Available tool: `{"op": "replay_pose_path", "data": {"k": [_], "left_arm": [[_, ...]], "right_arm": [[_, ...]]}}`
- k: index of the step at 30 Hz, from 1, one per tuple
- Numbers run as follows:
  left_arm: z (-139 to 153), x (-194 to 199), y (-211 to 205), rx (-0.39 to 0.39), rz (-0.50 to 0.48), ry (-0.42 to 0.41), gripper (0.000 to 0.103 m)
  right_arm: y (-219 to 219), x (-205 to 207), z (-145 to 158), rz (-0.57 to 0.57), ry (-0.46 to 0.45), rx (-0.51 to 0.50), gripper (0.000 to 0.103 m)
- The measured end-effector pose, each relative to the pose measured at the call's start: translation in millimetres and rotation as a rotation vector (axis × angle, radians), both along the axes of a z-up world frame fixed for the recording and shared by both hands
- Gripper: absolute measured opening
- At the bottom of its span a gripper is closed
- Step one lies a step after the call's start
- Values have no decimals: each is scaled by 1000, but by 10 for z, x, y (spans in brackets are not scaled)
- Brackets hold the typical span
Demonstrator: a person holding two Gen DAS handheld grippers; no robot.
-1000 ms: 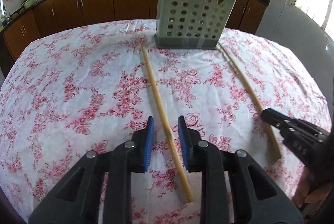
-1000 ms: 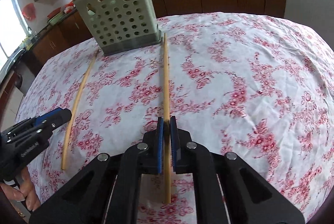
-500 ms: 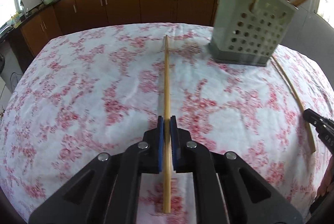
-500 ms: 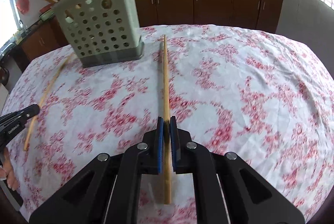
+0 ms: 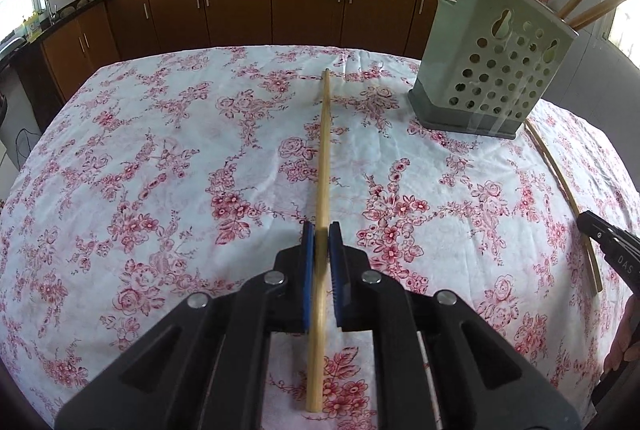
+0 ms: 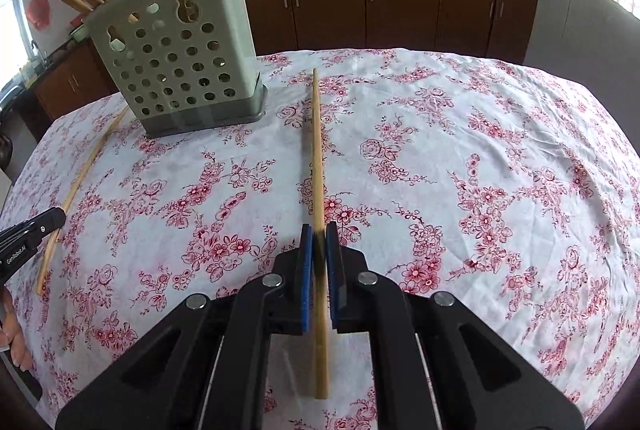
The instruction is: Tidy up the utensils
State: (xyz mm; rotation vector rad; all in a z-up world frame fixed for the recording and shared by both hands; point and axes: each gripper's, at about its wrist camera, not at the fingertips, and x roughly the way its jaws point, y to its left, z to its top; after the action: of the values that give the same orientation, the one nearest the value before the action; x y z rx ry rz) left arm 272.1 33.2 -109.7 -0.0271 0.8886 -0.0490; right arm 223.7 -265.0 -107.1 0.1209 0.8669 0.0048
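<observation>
A kitchen with brown cabinets (image 5: 308, 5) lies behind a table under a rose-print cloth (image 5: 160, 157). On it stands the perforated utensil holder (image 5: 492, 69), chopsticks poking from its top. The left gripper (image 5: 320, 242), spread wide a second ago, is now clenched on a chopstick (image 5: 323, 165) that points toward the cabinets, left of the holder. The right gripper (image 6: 319, 242) still clamps its own chopstick (image 6: 317, 149), right of the holder; the holder has slid further left in its view. Each stick appears lifted off the cloth, though that is hard to tell.
</observation>
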Motion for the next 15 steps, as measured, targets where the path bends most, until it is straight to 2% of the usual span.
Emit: {"op": "replay_pose_path", "data": {"k": [15], "left_arm": [[-12,4,-7,-9,2,0,11]], "right_arm": [[6,-9,6,0,0,0,8]]}}
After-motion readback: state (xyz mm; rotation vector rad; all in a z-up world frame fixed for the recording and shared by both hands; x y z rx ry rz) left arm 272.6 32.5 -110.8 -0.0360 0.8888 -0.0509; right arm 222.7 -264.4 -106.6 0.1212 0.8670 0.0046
